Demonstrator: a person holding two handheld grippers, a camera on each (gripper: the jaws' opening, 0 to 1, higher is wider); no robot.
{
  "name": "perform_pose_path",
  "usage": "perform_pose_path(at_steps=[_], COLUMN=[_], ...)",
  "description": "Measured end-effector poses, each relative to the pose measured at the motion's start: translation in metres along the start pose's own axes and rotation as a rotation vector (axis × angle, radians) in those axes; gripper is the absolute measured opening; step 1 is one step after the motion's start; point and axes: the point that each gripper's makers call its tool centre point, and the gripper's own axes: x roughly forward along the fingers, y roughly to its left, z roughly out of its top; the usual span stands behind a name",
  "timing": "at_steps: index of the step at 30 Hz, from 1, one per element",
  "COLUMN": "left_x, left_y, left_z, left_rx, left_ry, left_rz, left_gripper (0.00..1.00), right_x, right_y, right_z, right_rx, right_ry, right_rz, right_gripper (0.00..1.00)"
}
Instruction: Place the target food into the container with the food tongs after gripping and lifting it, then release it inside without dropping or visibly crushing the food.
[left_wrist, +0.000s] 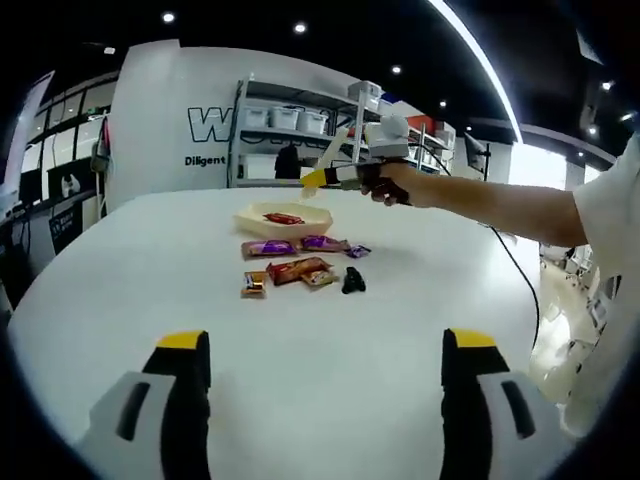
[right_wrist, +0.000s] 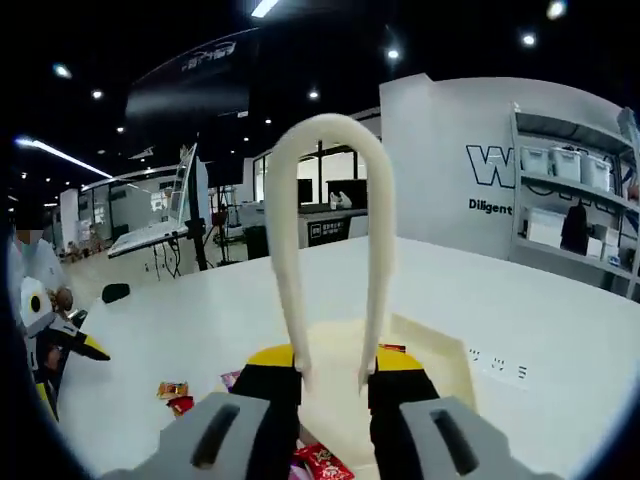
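Observation:
A cream tray (left_wrist: 252, 213) stands on the white table (left_wrist: 150, 260) with a red packet (left_wrist: 283, 218) lying in it. In front of it lie several wrapped snacks: purple ones (left_wrist: 268, 248), an orange-red one (left_wrist: 300, 270) and a small gold one (left_wrist: 254, 283). A person's hand holds my right gripper (left_wrist: 345, 177) above the tray's far right corner. My right gripper (right_wrist: 335, 365) is shut on cream food tongs (right_wrist: 372, 250), whose looped end rises ahead of the jaws. Below them are the tray (right_wrist: 440, 350) and a red packet (right_wrist: 322, 462). My left gripper (left_wrist: 325, 345) is open over bare table.
A small black object (left_wrist: 352, 281) lies right of the snacks. The person's arm (left_wrist: 500, 205) reaches in from the right. Storage shelves (left_wrist: 290, 130) stand behind the table. My left gripper (right_wrist: 45, 340) sits at the left edge, with loose snacks (right_wrist: 172, 390) beside the tray.

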Motion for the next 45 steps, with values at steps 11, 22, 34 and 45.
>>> perform_pose_path(at_steps=[11,22,34,45], left_x=[-0.002,-0.010,-0.024,-0.031], left_y=[-0.024,-0.040,-0.045,-0.040], left_z=[0.000,0.003,0.003,0.003], left_rx=[-0.005,-0.009,0.010,0.005], left_ry=[-0.006,-0.018,-0.026,-0.034], left_rz=[-0.046,-0.069,-0.061,-0.050], left_gripper=[0.94,0.94,0.93,0.93], right_x=[-0.031,-0.047,-0.044,-0.052], right_y=[0.063,0.114,0.151,0.160], right_z=[-0.011,-0.040,-0.070,-0.092], right_rx=[-0.014,-0.064,-0.004,0.012], right_ry=[0.006,0.046,0.077,0.135], right_rz=[0.091,0.156,0.215,0.220], right_gripper=[0.18,0.18,0.17,0.17])
